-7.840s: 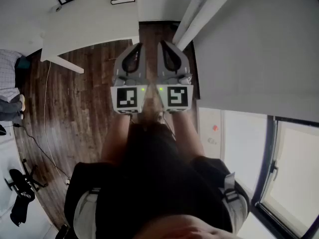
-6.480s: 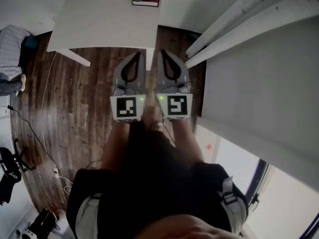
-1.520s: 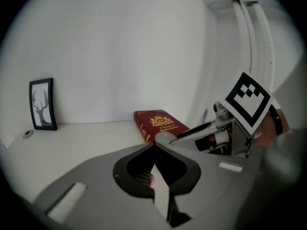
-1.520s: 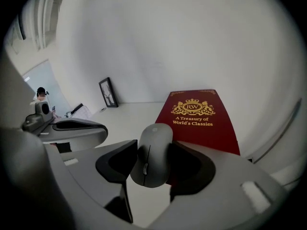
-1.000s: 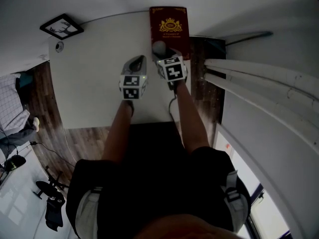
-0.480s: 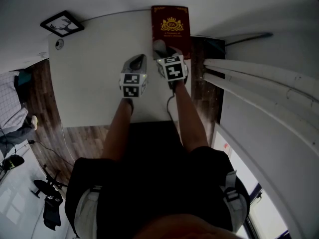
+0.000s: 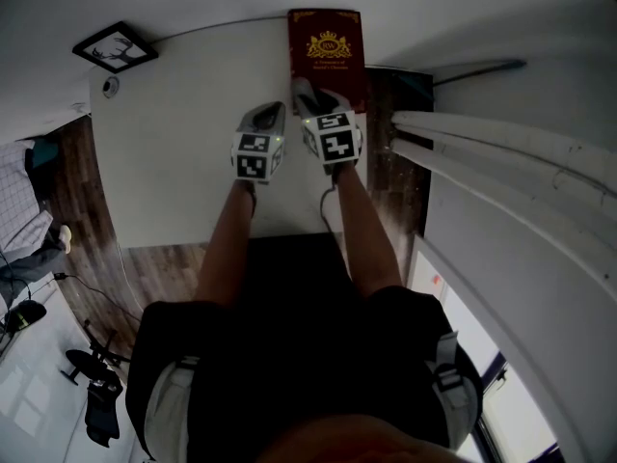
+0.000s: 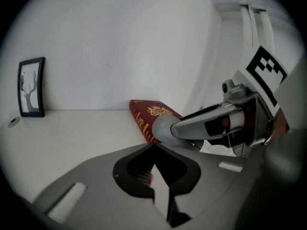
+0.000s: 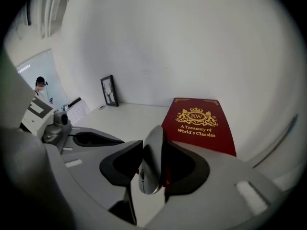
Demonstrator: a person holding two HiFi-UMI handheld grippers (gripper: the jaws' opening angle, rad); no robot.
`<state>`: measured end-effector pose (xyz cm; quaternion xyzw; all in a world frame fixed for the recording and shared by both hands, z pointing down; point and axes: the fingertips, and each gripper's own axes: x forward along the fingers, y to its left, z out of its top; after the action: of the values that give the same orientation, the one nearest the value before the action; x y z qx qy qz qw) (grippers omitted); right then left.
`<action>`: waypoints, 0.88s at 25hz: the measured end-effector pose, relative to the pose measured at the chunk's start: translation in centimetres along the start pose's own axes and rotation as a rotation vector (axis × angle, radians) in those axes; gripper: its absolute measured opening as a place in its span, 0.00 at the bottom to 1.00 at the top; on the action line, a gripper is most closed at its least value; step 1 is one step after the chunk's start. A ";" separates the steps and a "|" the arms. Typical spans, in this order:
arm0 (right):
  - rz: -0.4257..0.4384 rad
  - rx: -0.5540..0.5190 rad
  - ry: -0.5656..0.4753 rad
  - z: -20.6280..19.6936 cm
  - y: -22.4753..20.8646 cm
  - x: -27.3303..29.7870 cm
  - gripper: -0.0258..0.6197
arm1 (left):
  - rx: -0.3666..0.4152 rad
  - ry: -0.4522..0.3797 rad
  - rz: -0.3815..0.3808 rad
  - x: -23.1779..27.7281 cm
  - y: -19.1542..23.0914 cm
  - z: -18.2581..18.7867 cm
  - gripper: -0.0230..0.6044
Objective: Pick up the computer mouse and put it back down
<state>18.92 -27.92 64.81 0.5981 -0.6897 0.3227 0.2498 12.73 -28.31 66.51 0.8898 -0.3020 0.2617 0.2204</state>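
Observation:
A grey computer mouse point(image 9: 152, 169) stands on its edge between the jaws of my right gripper point(image 9: 153, 146). The jaws have just been closing, and both now press on the mouse's sides. In the head view the mouse point(image 7: 300, 94) is at the near end of a red book point(image 7: 326, 44) on the white table point(image 7: 174, 162), with the right gripper point(image 7: 310, 101) around it. My left gripper point(image 7: 273, 113) hovers just left of it, jaws together and empty. In the left gripper view the mouse point(image 8: 162, 127) shows just past the left gripper point(image 8: 153, 146).
The red book point(image 9: 199, 121) lies against the wall at the table's far right corner. A black picture frame point(image 7: 114, 46) and a small round object point(image 7: 109, 86) sit at the far left. The person's legs stand at the near table edge; a wooden floor lies to the left.
The right gripper's jaws have narrowed onto the mouse, which now looks thinner, turned on its edge. The left gripper has shifted slightly toward the table's far side.

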 end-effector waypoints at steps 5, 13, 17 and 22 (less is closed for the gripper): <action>0.023 -0.002 -0.004 0.1 0.3 -0.4 0.29 | 0.008 0.052 -0.042 1.8 -0.7 -0.9 0.04; 0.084 -0.016 -0.005 0.1 0.8 -0.8 0.27 | 0.000 0.081 -0.062 3.4 -1.0 -1.6 0.04; 0.167 -0.004 0.029 -0.1 1.3 -0.4 0.27 | -0.017 0.090 -0.067 3.6 -0.9 -2.0 0.04; 0.211 -0.039 0.111 -2.0 1.8 0.8 0.29 | -0.009 0.097 -0.066 3.8 -1.0 -2.0 0.04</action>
<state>16.98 -26.82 66.47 0.4986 -0.7399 0.3664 0.2639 15.28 -28.09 70.11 0.8847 -0.2626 0.2955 0.2471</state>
